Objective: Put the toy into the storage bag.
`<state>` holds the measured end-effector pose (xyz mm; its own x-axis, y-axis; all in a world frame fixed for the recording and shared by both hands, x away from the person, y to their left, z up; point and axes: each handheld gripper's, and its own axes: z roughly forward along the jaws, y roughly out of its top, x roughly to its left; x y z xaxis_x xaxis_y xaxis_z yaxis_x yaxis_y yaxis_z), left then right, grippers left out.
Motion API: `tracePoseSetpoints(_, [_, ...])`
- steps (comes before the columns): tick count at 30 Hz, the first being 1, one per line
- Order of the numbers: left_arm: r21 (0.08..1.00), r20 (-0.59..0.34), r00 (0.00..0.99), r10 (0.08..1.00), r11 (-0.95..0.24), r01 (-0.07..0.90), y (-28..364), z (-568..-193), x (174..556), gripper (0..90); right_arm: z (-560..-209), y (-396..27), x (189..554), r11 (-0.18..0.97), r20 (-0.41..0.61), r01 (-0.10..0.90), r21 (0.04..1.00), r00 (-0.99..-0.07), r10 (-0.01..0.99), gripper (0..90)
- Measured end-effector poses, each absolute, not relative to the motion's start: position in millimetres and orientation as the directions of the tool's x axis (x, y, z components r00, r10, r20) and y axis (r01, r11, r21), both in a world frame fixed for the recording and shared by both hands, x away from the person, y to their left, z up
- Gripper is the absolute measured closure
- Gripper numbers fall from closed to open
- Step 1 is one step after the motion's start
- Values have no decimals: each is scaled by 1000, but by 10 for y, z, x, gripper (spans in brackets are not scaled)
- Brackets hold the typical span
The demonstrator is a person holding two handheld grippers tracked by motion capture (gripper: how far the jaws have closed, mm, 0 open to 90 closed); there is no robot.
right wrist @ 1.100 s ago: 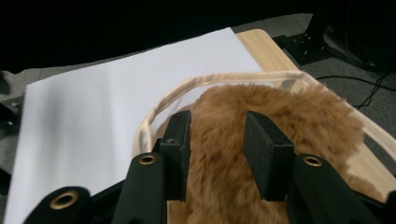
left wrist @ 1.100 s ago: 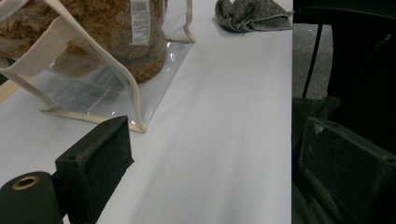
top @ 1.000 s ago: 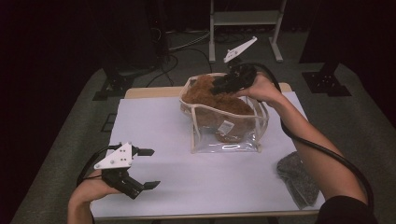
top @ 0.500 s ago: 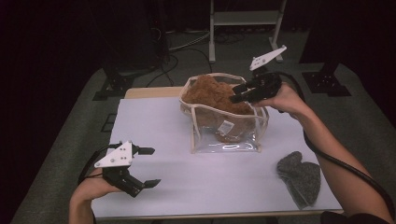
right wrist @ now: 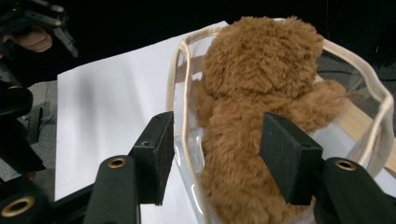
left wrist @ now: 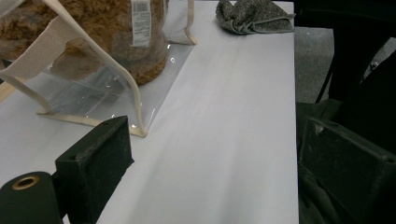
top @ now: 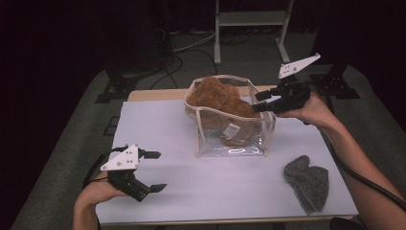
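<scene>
A brown teddy bear was seen sitting inside a clear bag with cream edging, which stood upright on the white table, towards its far middle. The bear's head rose above the bag's open rim, and a white label showed through the front wall. The right gripper was held at the bag's right upper edge, level and pointing at the bear; its jaws had just been opening and stood apart, with the bear's fur in the gap but not pressed by the pads. The left gripper was held low over the near left corner of the table, well apart from the bag, its jaws wide with nothing between them. A grey cloth lay crumpled near the right front corner.
</scene>
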<state>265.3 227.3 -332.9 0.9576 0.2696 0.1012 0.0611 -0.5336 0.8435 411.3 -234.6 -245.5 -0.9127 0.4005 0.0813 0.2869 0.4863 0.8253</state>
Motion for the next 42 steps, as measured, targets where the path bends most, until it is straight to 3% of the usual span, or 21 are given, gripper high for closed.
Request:
tracePoseSetpoints(21, [839, 94, 962, 257, -540, 62, 2231, -3359, 2691, 79, -2619, -2823, 3709, 446, 92, 319, 837, -883, 460, 396])
tracePoseSetpoints(42, [840, 92, 960, 263, -538, 67, 2233, -3365, 2687, 78, -2857, -3106, 3527, 418, 121, 366, 831, -853, 507, 377])
